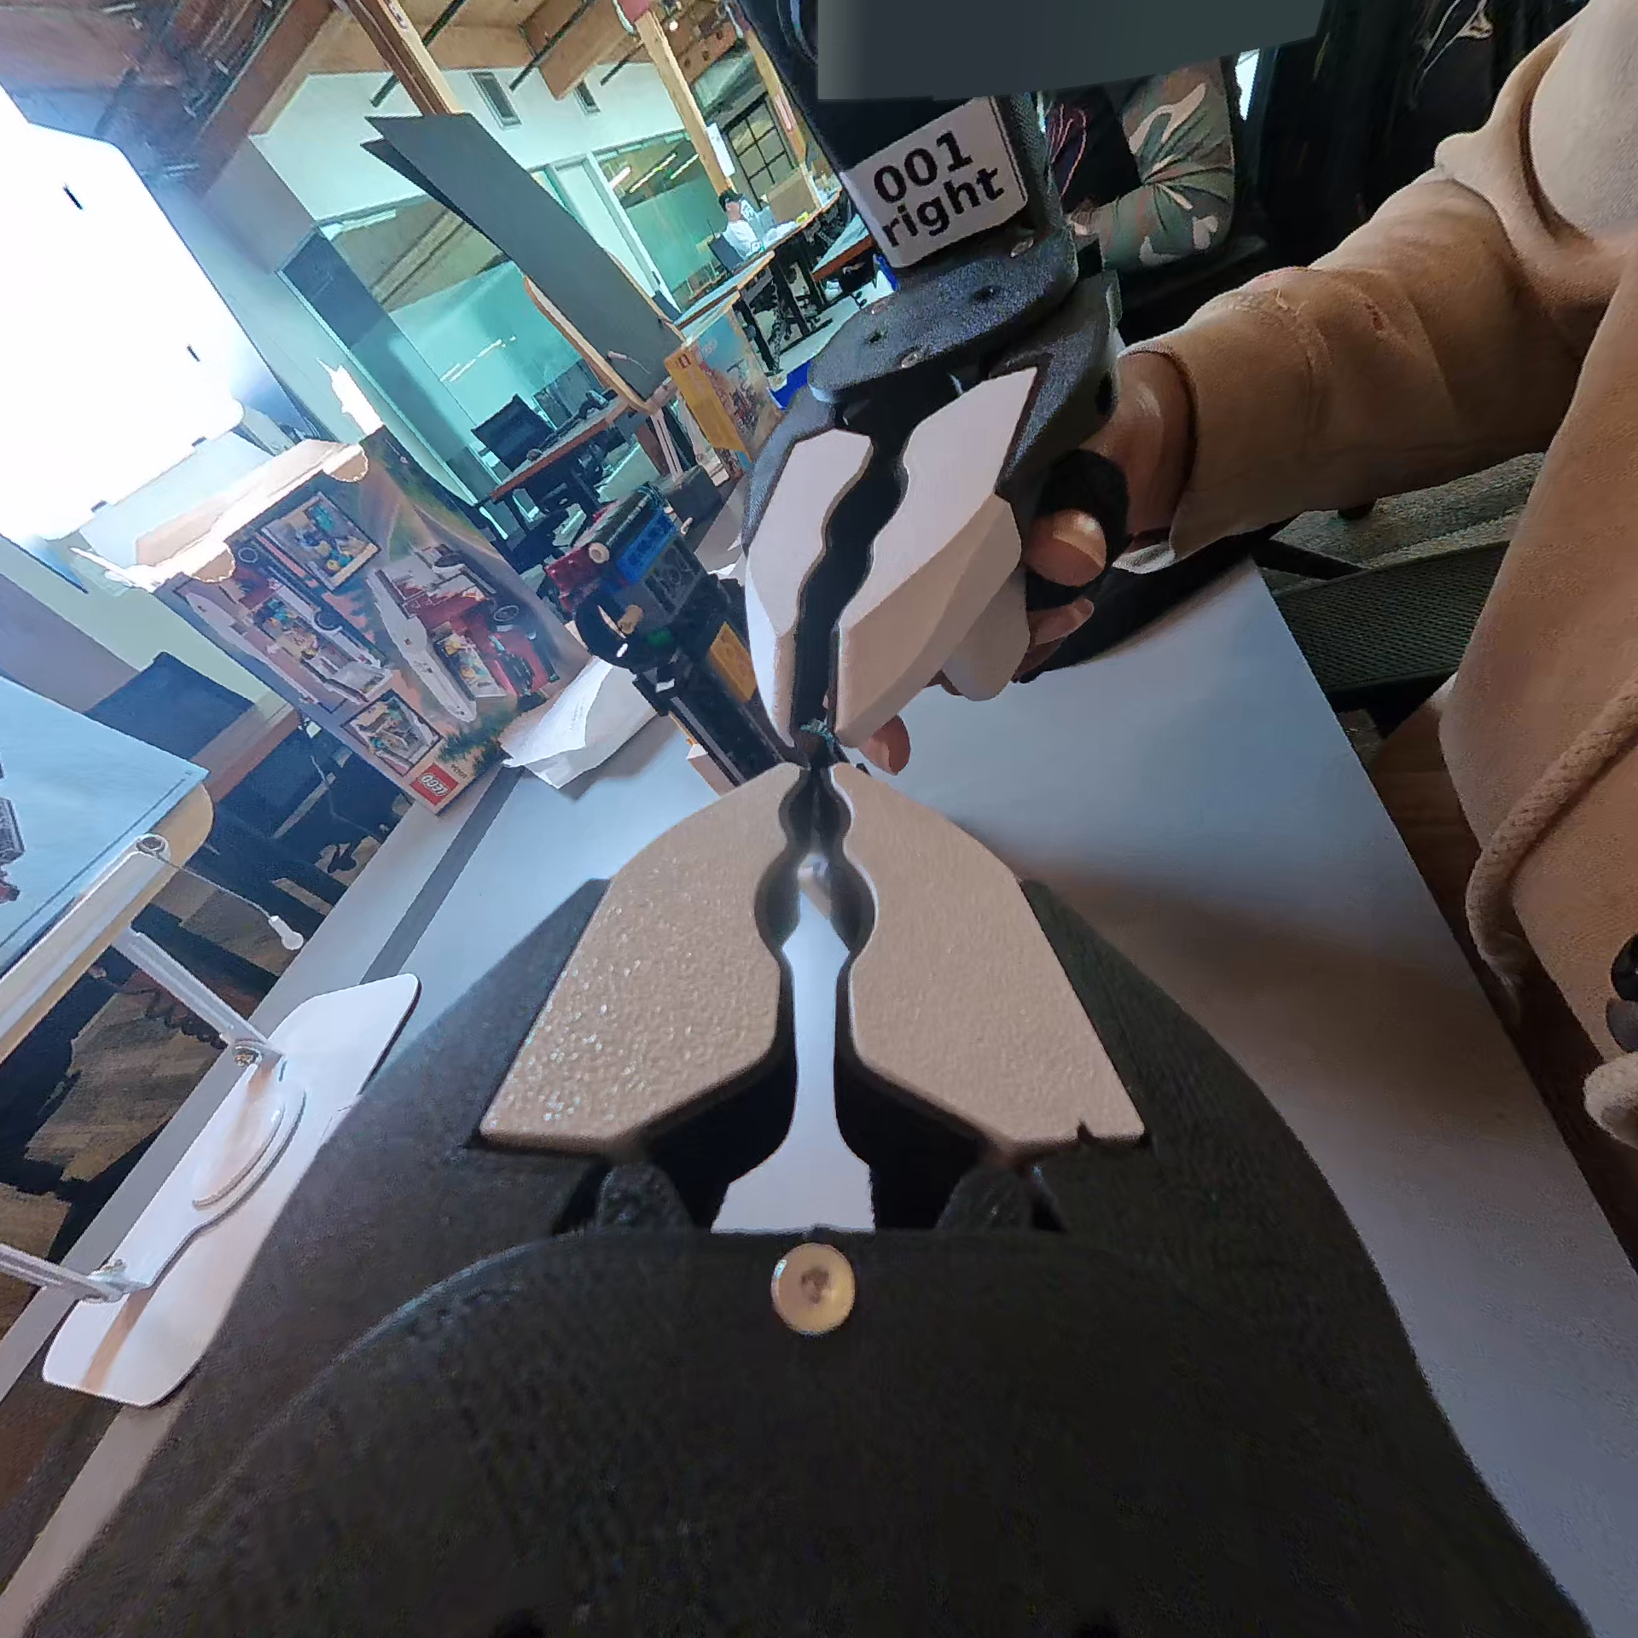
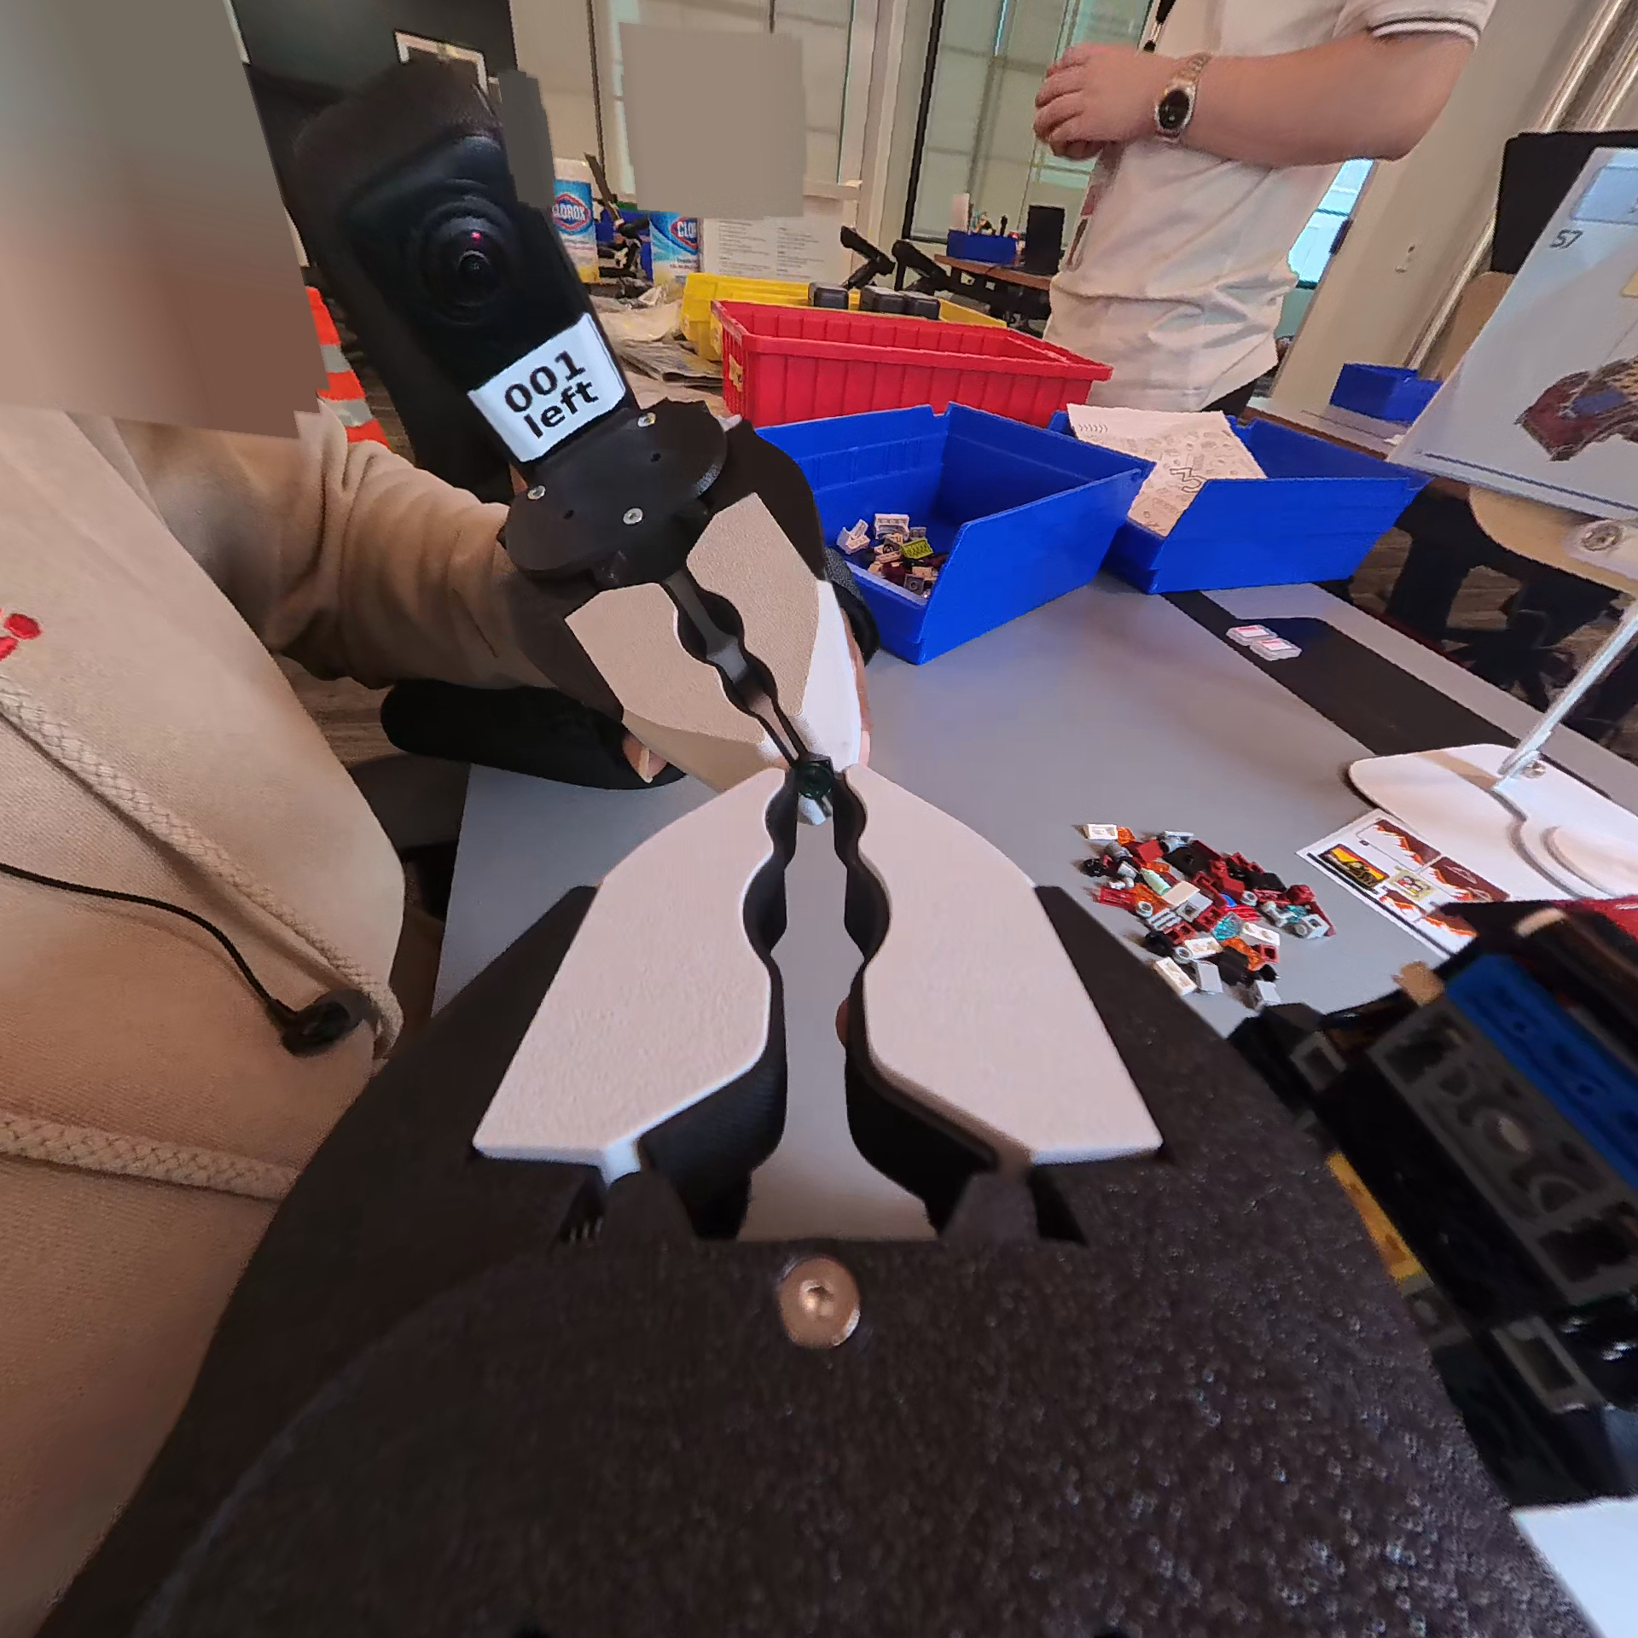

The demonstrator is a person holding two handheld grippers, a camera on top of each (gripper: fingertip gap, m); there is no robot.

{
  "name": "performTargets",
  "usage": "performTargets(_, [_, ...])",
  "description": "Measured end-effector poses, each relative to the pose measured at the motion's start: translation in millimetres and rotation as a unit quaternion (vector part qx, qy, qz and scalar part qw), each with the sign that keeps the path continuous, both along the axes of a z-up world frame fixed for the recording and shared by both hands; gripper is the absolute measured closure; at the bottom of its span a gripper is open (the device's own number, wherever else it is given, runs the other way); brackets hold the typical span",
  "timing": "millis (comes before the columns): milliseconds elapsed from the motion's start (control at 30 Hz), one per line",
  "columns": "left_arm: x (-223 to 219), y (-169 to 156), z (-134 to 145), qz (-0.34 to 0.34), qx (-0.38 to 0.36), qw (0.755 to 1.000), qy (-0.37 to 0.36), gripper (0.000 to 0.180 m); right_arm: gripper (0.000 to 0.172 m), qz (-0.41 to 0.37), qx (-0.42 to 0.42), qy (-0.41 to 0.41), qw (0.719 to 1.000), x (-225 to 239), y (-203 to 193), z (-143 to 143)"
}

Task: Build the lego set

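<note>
My right gripper (image 2: 814,780) is shut on a tiny brick assembly (image 2: 813,791), a light grey piece with a dark green round piece at its far end, held above the grey table (image 2: 1108,709). My left gripper (image 2: 808,760) comes in from the upper left, jaws shut, its tips meeting the green end of that piece. In the left wrist view my left gripper (image 1: 815,778) is shut tip to tip against the right gripper (image 1: 811,731), and the small dark piece (image 1: 814,732) shows at the right gripper's tips. I see nothing pinched in the left jaws.
A pile of small red, black and grey bricks (image 2: 1205,904) lies on the table beside a sticker sheet (image 2: 1392,873) and a white stand base (image 2: 1454,789). A black and blue brick model (image 2: 1507,1108) stands close right. Blue bins (image 2: 966,532) and a red bin (image 2: 895,372) sit behind. A person stands beyond. Only a small space, under 4 cm, lies between the two pairs of fingers.
</note>
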State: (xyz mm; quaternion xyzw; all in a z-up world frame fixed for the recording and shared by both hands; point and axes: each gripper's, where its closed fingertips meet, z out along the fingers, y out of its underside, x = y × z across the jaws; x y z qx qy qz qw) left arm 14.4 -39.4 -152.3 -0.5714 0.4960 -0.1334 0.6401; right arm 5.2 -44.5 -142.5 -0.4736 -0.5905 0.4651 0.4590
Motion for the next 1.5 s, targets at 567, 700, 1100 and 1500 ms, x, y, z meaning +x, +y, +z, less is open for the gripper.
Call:
performTargets(567, [3.5, -10.9, 7.4, -0.043, -0.039, 0.997, -0.046, 0.176, 0.165, 0.027, 0.005, -0.009, 1.000, 5.6, -6.3, 1.5])
performTargets(700, [4.0, -11.7, 6.0, -0.046, -0.041, 0.997, -0.044, 0.176, 0.165, 0.029, 0.007, -0.014, 0.999, 6.2, -7.0, 0.0])
performTargets(1100, [5.4, -14.2, 4.2, -0.057, -0.047, 0.996, -0.044, 0.176, 0.165, 0.036, 0.005, -0.024, 0.999, 7.7, -7.6, -4.5])
performTargets(1500, [1.8, -6.9, 8.6, -0.041, -0.044, 0.996, -0.071, 0.178, 0.159, 0.024, 0.003, -0.013, 1.000, 9.9, -4.3, 1.3])
